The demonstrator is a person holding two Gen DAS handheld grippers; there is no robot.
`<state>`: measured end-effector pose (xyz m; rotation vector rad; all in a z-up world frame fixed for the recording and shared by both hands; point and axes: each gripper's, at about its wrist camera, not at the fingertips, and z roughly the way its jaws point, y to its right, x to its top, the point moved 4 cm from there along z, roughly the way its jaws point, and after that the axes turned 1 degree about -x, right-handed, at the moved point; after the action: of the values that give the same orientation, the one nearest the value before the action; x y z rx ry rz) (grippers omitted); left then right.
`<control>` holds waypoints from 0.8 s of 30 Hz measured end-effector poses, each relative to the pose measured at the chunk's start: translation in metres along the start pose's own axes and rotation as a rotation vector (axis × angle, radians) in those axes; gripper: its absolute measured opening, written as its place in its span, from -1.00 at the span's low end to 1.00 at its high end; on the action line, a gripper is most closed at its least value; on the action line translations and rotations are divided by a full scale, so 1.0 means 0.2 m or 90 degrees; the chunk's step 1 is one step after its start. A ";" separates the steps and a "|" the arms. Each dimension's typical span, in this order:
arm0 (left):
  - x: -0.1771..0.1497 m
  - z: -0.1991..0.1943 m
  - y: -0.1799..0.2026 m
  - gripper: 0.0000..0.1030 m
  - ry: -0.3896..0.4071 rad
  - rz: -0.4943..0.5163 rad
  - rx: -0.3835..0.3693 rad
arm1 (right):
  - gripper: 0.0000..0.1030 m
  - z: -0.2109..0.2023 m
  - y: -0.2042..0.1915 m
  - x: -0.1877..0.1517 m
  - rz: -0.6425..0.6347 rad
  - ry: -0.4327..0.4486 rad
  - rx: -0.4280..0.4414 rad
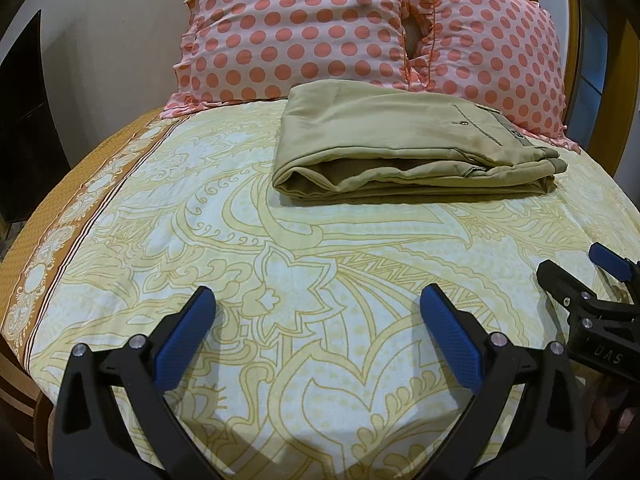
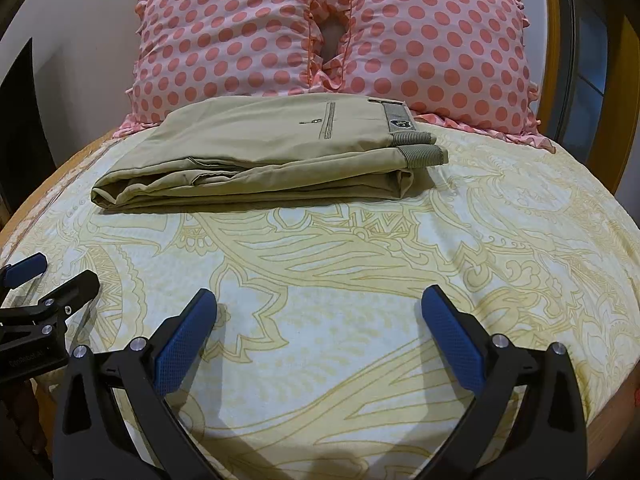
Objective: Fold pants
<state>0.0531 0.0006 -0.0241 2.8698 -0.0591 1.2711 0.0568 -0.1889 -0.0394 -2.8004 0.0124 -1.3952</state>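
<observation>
A pair of khaki pants (image 2: pixel 256 152) lies already folded into a flat bundle at the far end of the bed (image 2: pixel 360 280), just in front of 2 polka-dot pillows (image 2: pixel 280 32), its long axis running across the view, waistband to the right. Both tools sit well short of it over bare patterned sheet: the left gripper (image 1: pixel 318 312) and the right gripper (image 2: pixel 320 312) each have their blue-padded jaws spread wide, holding nothing. The bundle lies straight ahead of both, slightly nearer the right one. The fold appears finished; any further move would likely reach forward.
</observation>
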 end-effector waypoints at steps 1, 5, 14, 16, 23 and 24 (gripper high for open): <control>0.00 0.00 0.00 0.97 0.000 0.000 0.000 | 0.97 0.00 0.00 0.00 0.000 0.000 0.000; 0.00 0.00 0.00 0.97 0.000 0.000 0.000 | 0.97 0.00 0.00 0.00 0.000 0.001 0.000; 0.00 0.00 0.00 0.97 0.000 0.000 -0.001 | 0.97 0.00 0.00 0.00 -0.001 0.000 0.001; 0.00 0.00 0.00 0.97 -0.001 0.000 -0.001 | 0.97 0.00 0.00 0.00 -0.001 0.000 0.000; 0.00 0.01 0.00 0.97 -0.012 -0.003 0.001 | 0.97 0.00 0.00 0.00 0.000 0.001 0.000; 0.00 0.01 0.00 0.97 -0.011 -0.003 0.000 | 0.97 0.00 0.00 0.00 0.000 0.001 0.000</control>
<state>0.0543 0.0014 -0.0250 2.8805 -0.0528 1.2451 0.0576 -0.1885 -0.0394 -2.7992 0.0113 -1.3976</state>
